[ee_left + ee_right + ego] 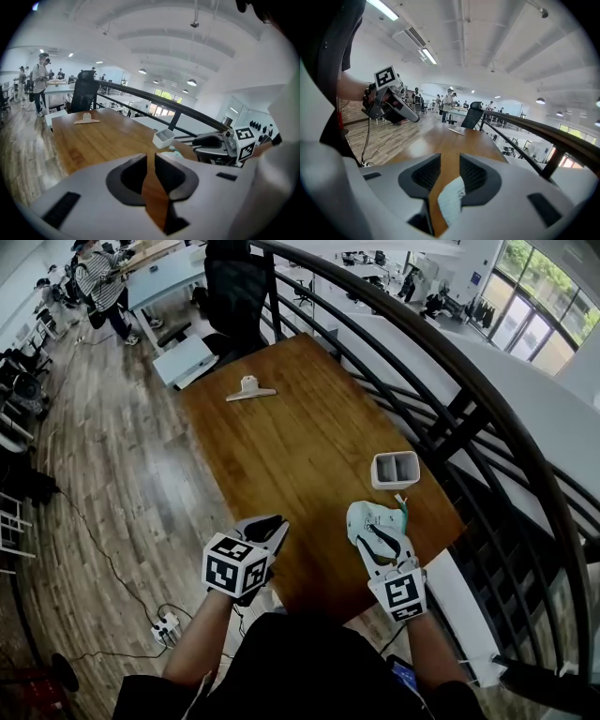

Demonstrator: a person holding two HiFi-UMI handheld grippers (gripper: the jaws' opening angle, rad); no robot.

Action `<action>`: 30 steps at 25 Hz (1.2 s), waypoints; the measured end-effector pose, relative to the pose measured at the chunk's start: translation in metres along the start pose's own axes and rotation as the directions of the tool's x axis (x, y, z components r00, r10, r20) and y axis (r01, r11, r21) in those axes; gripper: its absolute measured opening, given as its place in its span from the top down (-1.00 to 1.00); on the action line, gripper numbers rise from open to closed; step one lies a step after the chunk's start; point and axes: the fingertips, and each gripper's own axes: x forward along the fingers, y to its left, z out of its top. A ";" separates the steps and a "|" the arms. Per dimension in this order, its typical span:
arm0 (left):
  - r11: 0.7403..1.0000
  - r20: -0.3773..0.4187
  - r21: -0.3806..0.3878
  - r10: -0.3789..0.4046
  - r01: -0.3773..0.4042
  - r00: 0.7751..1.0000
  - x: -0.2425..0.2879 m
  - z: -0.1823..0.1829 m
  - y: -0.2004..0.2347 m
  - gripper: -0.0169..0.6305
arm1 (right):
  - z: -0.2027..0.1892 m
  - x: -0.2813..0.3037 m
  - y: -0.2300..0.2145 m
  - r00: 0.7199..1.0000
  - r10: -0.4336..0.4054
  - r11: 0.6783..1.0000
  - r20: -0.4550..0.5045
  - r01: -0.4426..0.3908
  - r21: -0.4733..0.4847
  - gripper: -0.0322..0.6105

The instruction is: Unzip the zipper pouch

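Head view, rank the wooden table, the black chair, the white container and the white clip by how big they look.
1. wooden table
2. black chair, though farther away
3. white container and white clip look about alike; the clip lies farther off, so no ranking.

Pale zipper pouch [366,519] on table [300,427]

right hand-held gripper [448,165] | jaws apart | pouch [451,202] between | table [440,136] below
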 end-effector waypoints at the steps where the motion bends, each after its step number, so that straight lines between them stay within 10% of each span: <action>1: 1.000 0.012 -0.002 0.002 -0.002 1.000 0.000 0.002 0.001 0.78 | 0.000 0.000 -0.001 1.000 -0.001 1.000 0.002 0.001 0.000 0.51; 11: 0.999 0.212 0.021 0.042 -0.048 0.976 -0.021 0.031 -0.011 0.79 | 0.016 -0.023 -0.014 0.995 -0.021 0.999 0.102 0.018 0.031 0.72; 21: 0.984 0.446 0.025 0.148 -0.177 0.883 -0.071 0.050 -0.016 0.89 | 0.033 -0.054 -0.037 0.968 -0.044 0.989 0.248 0.007 0.147 0.90; 30: 0.989 0.492 0.041 0.104 -0.142 0.864 -0.098 0.033 -0.015 0.89 | 0.025 -0.066 -0.012 0.965 -0.095 0.979 0.243 0.047 0.196 0.91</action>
